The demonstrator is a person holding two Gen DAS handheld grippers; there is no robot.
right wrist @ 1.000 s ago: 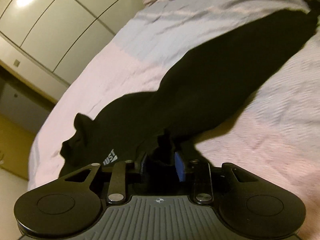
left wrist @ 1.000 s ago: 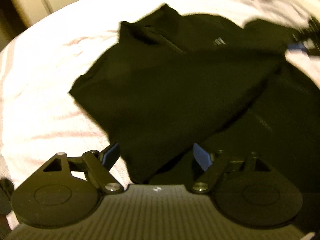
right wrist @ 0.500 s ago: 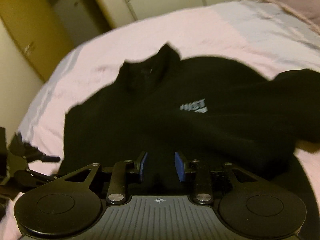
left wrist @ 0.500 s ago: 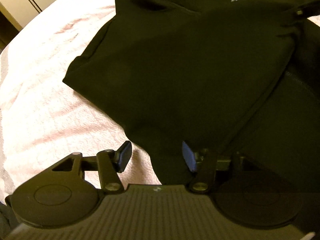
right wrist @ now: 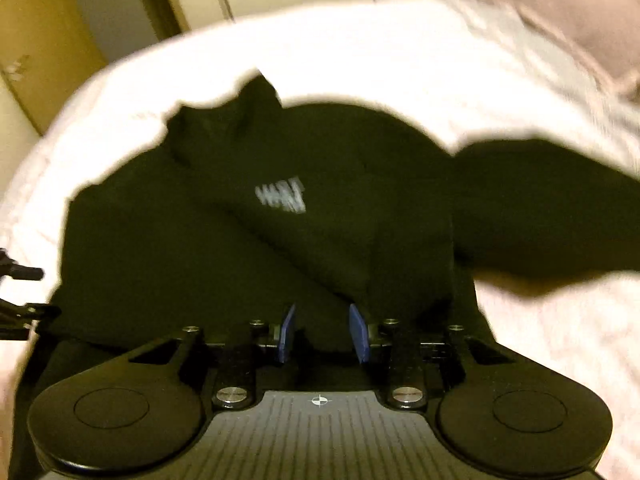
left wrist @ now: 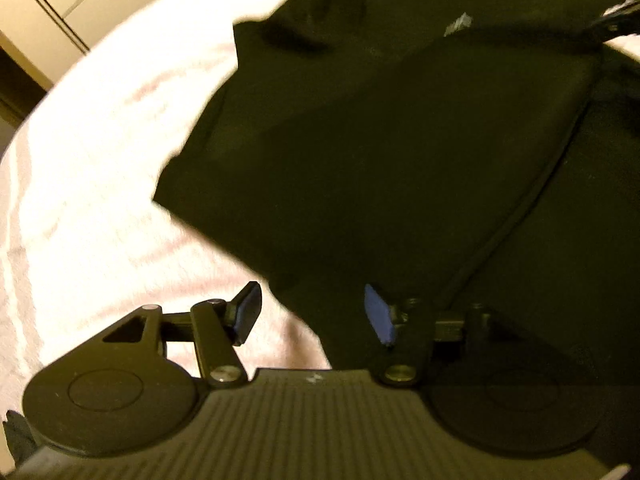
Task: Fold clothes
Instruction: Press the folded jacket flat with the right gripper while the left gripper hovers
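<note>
Black high-collared sweatshirt (right wrist: 248, 248) lies on the pale pink bedspread (left wrist: 92, 184), one sleeve folded across its chest, the other splayed. Left gripper (left wrist: 310, 314) and right gripper (right wrist: 322, 332) hover spread, empty; most folding remains.

One black garment (right wrist: 256, 248) is counted on one bed (right wrist: 360, 60) — a single dark top with one raised collar (right wrist: 244, 120) and one pale printed logo (right wrist: 280, 199) on the chest. One sleeve (right wrist: 540, 204) is seen spread out to the side; a second is not made out for certain. One pillow (right wrist: 568, 12) is counted at the far corner of the bed. Two tools are counted — the left tool (left wrist: 310, 316) and the right tool (right wrist: 322, 334) — each fitted with two blue-padded fingers (left wrist: 378, 318), four fingers in all.
</note>
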